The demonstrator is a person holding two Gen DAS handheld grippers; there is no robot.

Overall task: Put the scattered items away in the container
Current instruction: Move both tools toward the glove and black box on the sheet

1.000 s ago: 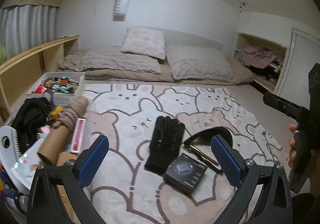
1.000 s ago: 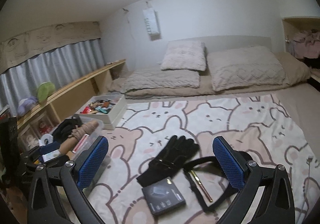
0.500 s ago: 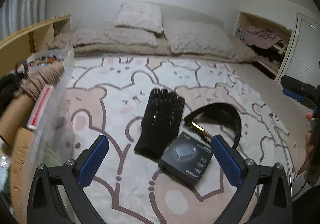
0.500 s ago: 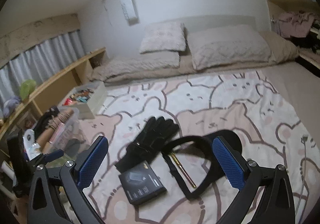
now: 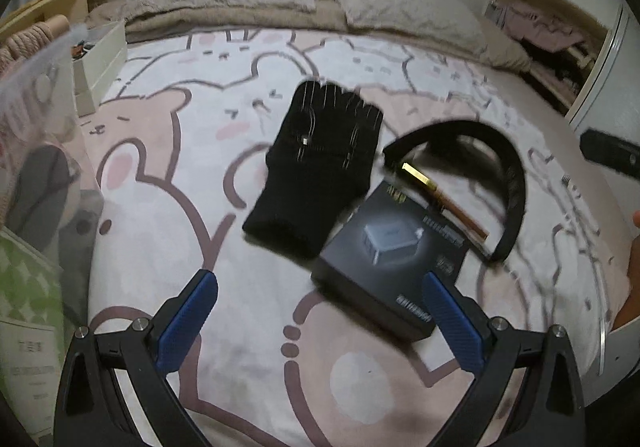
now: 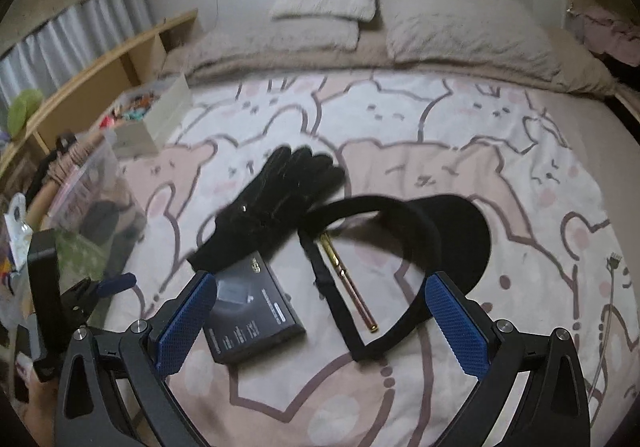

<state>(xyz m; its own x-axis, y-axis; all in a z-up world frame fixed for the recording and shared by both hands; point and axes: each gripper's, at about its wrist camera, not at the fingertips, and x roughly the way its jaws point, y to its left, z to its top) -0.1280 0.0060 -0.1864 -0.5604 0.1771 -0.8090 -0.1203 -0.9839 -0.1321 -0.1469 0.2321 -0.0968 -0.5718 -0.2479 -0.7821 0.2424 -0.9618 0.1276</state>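
both claws spread wide and empty, left claw (image 5: 320,311) over the box (image 5: 394,261), right claw (image 6: 320,311) over the visor (image 6: 404,223). glove (image 5: 320,163) and pen (image 6: 347,283) lie on the bed (image 6: 440,119), bin (image 6: 96,199) off left.

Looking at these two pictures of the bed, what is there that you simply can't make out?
- Small print on the black box: blurred and too small in both views.
- Contents of the clear container: right wrist view, hazy plastic wall; left wrist view, cut by the left edge.
- Items in the white tray: a blurred coloured jumble, right wrist view.
- Glove cuff: overlaps the box's corner.
- Part of the pen: shadowed under the visor band.
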